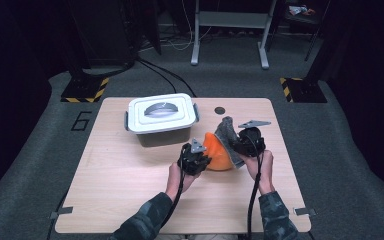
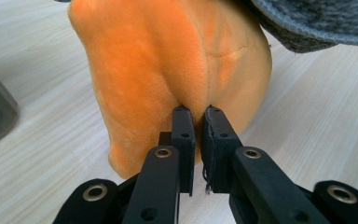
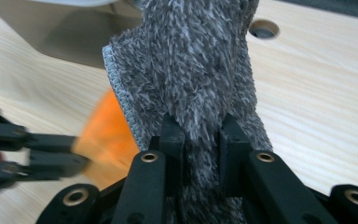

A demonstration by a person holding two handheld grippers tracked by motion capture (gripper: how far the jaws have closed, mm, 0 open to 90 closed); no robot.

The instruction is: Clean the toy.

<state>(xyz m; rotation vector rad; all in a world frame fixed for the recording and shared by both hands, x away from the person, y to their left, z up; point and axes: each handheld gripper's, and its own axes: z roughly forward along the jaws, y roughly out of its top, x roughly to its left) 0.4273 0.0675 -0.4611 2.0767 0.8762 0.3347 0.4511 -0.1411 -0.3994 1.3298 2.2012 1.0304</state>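
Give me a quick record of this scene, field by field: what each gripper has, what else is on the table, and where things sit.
left gripper: shut on orange plush
right gripper: shut on grey cloth
orange plush: on the table between the two grippers
grey cloth: lifted, draped against the plush's right side
lidded bin: closed, at the table's far left
table: light wood, round hole near far edge

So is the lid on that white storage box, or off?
On. The white lid sits flat across the storage box, its grey handle lying in the recess. Whether the side latches are locked cannot be told.
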